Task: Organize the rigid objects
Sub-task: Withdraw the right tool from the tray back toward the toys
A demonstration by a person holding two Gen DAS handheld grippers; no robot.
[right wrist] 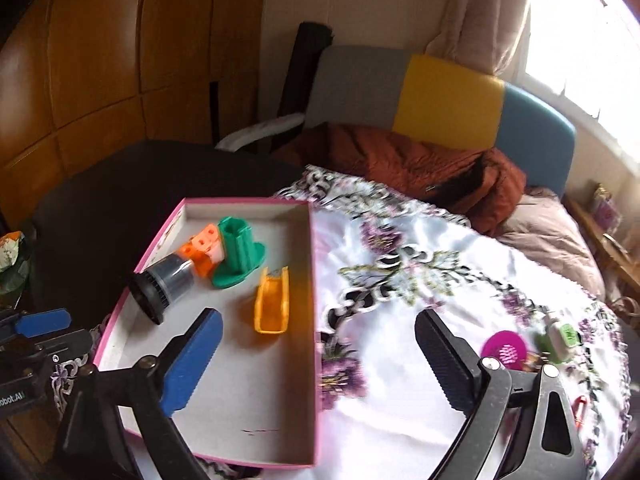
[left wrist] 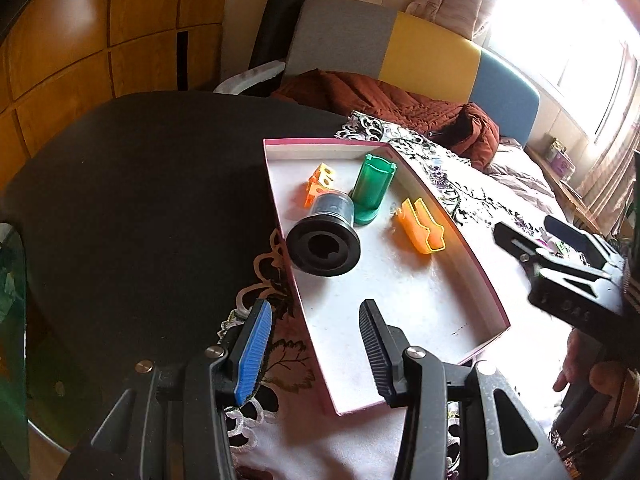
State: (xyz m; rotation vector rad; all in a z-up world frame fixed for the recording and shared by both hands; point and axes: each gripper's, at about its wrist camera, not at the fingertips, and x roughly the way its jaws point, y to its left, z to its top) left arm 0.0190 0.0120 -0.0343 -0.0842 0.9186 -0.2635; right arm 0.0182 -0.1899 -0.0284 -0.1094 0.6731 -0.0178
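A pink-rimmed shallow box (left wrist: 472,264) (right wrist: 308,264) lies on a flowered cloth. In it lie a black-and-grey cylinder (left wrist: 324,236) (right wrist: 164,284), a green flanged tube (left wrist: 372,188) (right wrist: 240,256), orange perforated blocks (left wrist: 320,184) (right wrist: 202,250) and an orange channel piece (left wrist: 422,228) (right wrist: 272,304). My left gripper (left wrist: 312,320) is open and empty over the box's near left rim. My right gripper (right wrist: 316,332) is open and empty over the box's right wall; it also shows at the right of the left wrist view (left wrist: 560,264).
A magenta round brush (right wrist: 504,348), a small white-and-green item (right wrist: 560,338) and an orange clip (right wrist: 580,408) lie on the cloth (right wrist: 420,360) at right. A dark round table (left wrist: 140,200) lies left. A brown quilt (left wrist: 384,100) and a padded headboard (right wrist: 448,96) stand behind.
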